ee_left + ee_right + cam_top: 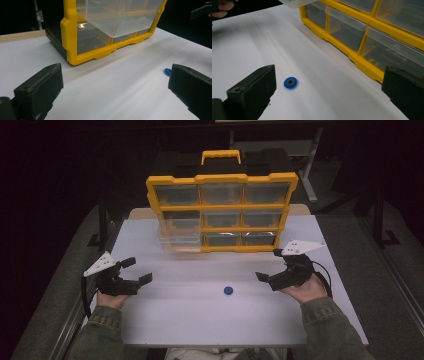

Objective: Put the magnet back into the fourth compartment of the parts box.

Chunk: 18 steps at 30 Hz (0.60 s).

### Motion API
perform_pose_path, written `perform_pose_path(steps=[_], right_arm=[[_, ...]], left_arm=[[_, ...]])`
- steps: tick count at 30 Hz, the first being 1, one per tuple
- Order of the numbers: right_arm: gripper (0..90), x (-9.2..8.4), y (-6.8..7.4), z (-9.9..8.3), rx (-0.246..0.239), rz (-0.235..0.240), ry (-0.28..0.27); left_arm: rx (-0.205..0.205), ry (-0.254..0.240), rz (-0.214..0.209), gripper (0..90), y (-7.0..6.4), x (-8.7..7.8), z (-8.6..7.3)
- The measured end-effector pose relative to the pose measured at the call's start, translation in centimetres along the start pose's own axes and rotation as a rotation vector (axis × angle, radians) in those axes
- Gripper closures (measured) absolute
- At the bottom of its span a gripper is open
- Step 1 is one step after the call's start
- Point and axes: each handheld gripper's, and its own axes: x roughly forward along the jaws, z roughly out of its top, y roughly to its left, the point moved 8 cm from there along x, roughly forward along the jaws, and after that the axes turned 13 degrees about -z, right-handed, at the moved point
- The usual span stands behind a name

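Observation:
A yellow and black organiser [222, 210] with clear drawers stands at the back of the white table [200, 320]. Its lower-left drawer [179, 241] is pulled out; in the left gripper view the drawer [120, 17] juts toward me and looks empty. A small blue ring [229, 290] lies on the table between the two hands, also in the right gripper view [290, 82] and at the right jaw in the left gripper view [167, 72]. My left gripper [137, 270] is open at the left, my right gripper [270, 265] open at the right, both holding nothing.
A wooden edge [145, 212] shows behind the white table top. Dark floor and a metal frame [310, 180] lie beyond the organiser. Grey ground runs along both sides of the table.

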Motion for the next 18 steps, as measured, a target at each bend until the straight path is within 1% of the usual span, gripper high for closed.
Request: perform_pose_path(steps=[6, 13, 18], right_arm=[[0.0, 0.7, 0.8, 0.4, -0.026, 0.022, 0.013], [0.0, 1.5, 1.3, 0.3, -0.045, 0.035, 0.042], [0.0, 2.1, 1.7, 0.1, -0.06, 0.047, 0.059]], left_arm=[[0.001, 0.006, -0.001, 0.0, 0.0, 0.1, -0.1], [0.002, 0.001, 0.008, 0.0, 0.1, 0.0, 0.0], [0.003, 0.002, 0.005, 0.0, 0.0, 0.0, 0.0]])
